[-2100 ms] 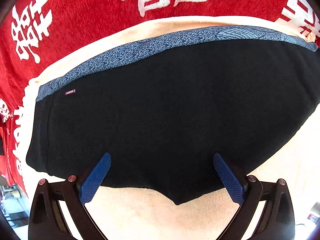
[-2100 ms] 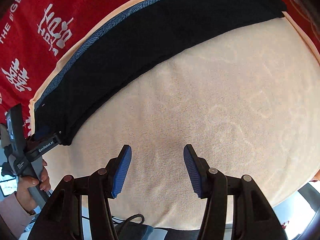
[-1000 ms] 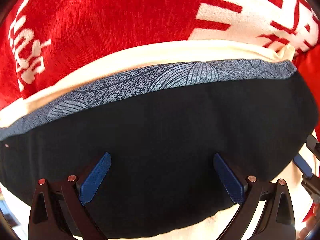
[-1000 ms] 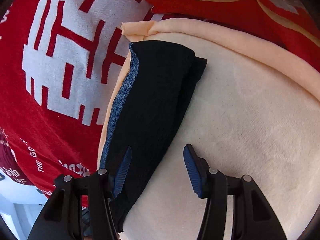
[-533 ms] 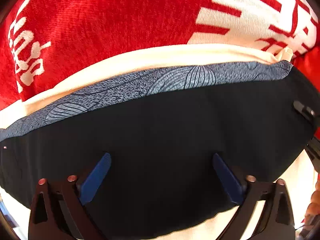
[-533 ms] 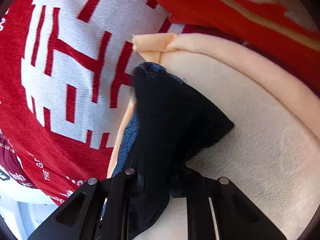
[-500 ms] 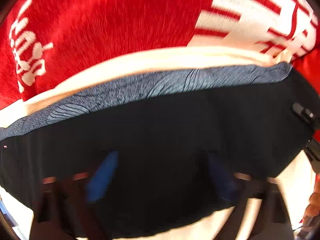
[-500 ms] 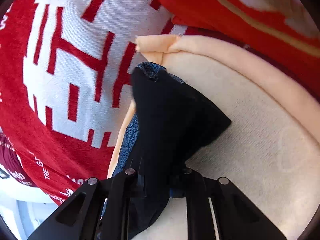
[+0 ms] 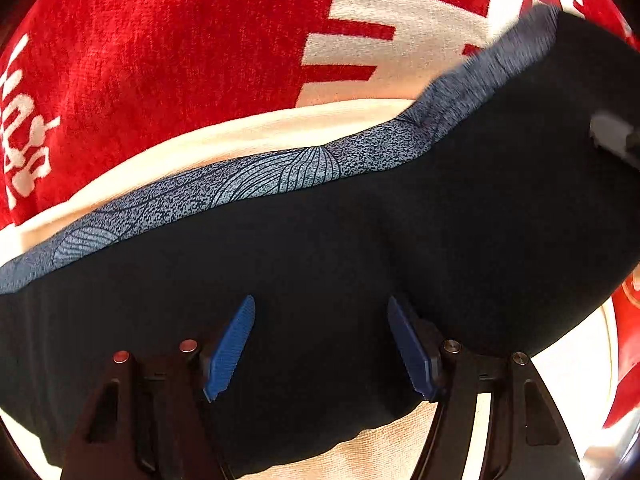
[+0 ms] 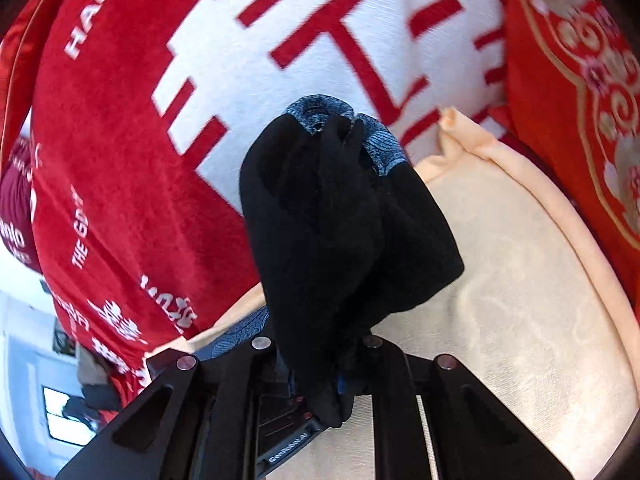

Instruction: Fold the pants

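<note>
The black pants [image 9: 320, 264] with a blue-grey patterned waistband [image 9: 256, 184] lie on a cream towel [image 9: 224, 140]. My left gripper [image 9: 320, 344] is open, its blue pads over the black fabric near the pants' near edge. My right gripper [image 10: 320, 364] is shut on the right end of the pants [image 10: 340, 216] and holds it lifted off the towel [image 10: 520, 300], so the cloth hangs bunched with the waistband [image 10: 320, 110] on top. That raised end rises at the right of the left wrist view.
A red blanket with white characters [image 9: 160, 52] lies beyond the towel, and also shows in the right wrist view [image 10: 120, 152]. A red embroidered cushion [image 10: 580, 80] is at the right. The left gripper's body [image 10: 280, 432] sits just below my right gripper.
My right gripper closed on the right end of the pants and lifted it up and leftward. My left gripper's fingers narrowed but stay open over the pants.
</note>
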### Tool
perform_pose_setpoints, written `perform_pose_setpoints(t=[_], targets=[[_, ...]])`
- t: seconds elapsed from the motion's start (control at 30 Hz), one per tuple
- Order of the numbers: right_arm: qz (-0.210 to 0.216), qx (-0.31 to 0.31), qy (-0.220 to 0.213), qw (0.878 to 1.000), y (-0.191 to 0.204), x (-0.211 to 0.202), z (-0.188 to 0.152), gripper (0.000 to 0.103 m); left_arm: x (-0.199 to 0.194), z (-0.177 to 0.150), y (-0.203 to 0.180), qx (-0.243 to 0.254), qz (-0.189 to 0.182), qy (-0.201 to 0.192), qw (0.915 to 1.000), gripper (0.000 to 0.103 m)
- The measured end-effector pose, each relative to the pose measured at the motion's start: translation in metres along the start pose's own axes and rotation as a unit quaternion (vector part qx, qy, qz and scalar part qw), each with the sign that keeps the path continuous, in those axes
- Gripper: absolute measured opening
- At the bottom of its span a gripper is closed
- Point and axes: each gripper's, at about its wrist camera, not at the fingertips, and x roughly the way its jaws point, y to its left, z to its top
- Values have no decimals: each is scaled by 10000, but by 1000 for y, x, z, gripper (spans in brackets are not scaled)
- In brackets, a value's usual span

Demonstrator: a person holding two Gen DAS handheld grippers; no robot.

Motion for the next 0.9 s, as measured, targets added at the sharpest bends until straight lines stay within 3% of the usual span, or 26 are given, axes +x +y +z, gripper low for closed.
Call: perform_pose_setpoints(t=[0.23,0.3,0.4,0.5,0.6,0.7,0.8,0.87,0.9], targets=[[-491,-1106,93,9926,69,8,-20,15,-9,-3,13,187,-424,36,9989,74],[-639,-1400,95,9880,84,9,-27,15,-21,-5,30,11,-492,74,9988,74],[-891,-1803,123,9795,113,19,-44,17,-42,-14,70,-293,-375,-34,9989,74],[-1191,-2191,219,9682,139,39,-68,20,-65,-30,124,-561,-93,-97,9983,89],[-1484,-2668,440,9513,168,71,-103,23,-83,-55,172,-696,240,-81,9973,89],[-1874,-3253,733,9239,193,111,-148,28,-90,-75,222,-946,602,36,9937,89],[-2493,-3998,1061,8757,207,153,-200,33,-94,-96,263,-1231,893,152,9883,89],[-2970,-4687,970,8263,218,164,-233,48,-98,-107,283,-1356,1030,221,9851,89],[-2988,-4856,949,8160,224,162,-243,55,-101,-112,290,-1401,1039,225,9844,89]])
